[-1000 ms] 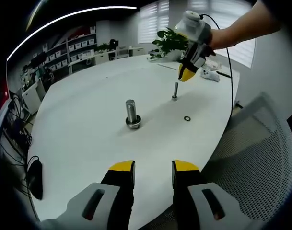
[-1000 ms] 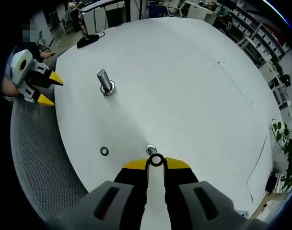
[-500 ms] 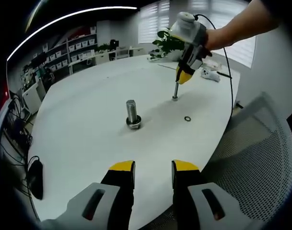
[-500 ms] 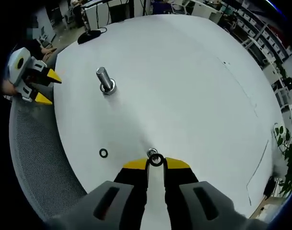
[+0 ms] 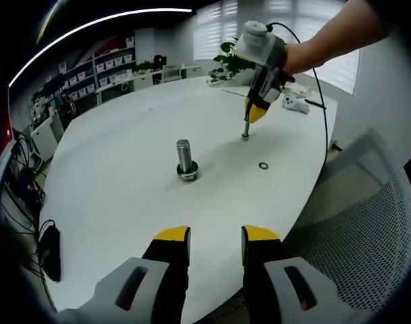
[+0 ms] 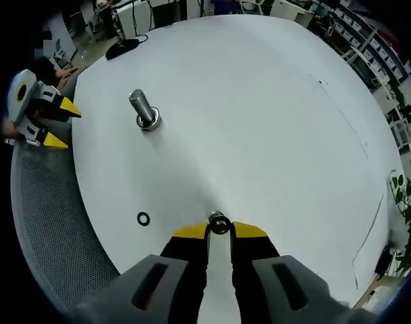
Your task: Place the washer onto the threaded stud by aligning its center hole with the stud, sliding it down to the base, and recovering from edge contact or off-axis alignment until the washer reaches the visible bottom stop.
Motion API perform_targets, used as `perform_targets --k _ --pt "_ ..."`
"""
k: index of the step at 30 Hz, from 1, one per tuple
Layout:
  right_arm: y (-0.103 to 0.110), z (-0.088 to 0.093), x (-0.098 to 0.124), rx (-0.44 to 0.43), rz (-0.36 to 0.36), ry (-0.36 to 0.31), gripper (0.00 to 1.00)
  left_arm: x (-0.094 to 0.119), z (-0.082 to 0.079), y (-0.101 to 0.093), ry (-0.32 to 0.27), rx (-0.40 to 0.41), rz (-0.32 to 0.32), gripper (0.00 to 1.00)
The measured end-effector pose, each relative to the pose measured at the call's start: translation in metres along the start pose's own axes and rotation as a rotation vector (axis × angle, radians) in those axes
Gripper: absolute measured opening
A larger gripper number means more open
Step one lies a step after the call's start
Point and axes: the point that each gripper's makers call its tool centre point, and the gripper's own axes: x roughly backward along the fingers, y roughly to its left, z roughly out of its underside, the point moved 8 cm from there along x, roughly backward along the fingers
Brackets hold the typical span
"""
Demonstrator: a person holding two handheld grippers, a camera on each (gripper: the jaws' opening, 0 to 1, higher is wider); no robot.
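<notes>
1. Right gripper point(image 6: 219, 229) points down at the white table point(image 6: 259, 121), jaws pinched close together on a small dark washer point(image 6: 219, 223) held at the yellow tips.
2. That washer sits right over the top of the thin stud point(image 5: 246, 128), ring and stud end overlapping in the right gripper view; whether the hole is already over the thread is hard to tell.
3. From the left gripper view, the right gripper point(image 5: 254, 113) comes in from above with a person's hand point(image 5: 296, 57) behind it, its yellow tips touching the top of the stud, which stands upright on the table point(image 5: 124, 169).
4. Left gripper point(image 5: 215, 236) hangs near the table's edge, jaws parted with a clear gap and nothing between them.
5. In the right gripper view, the left gripper point(image 6: 55, 123) sits off the table's rim, above a mesh chair point(image 6: 50, 223).
6. A fat bolt point(image 5: 185, 159) stands upright on its head, well apart from the stud.
7. A spare ring point(image 5: 264, 165) lies flat on the table near the stud's base, not touching it.
8. Shelves, a plant point(image 5: 227, 62) and window blinds sit beyond the far edge.
</notes>
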Motion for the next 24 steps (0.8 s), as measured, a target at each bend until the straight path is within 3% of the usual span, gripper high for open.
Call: perform_targets --k 24 --pt "0.006 0.008 -0.031 -0.019 -0.007 0.048 0.14 -0.001 0.001 0.001 0.012 0.000 -0.008 0.28"
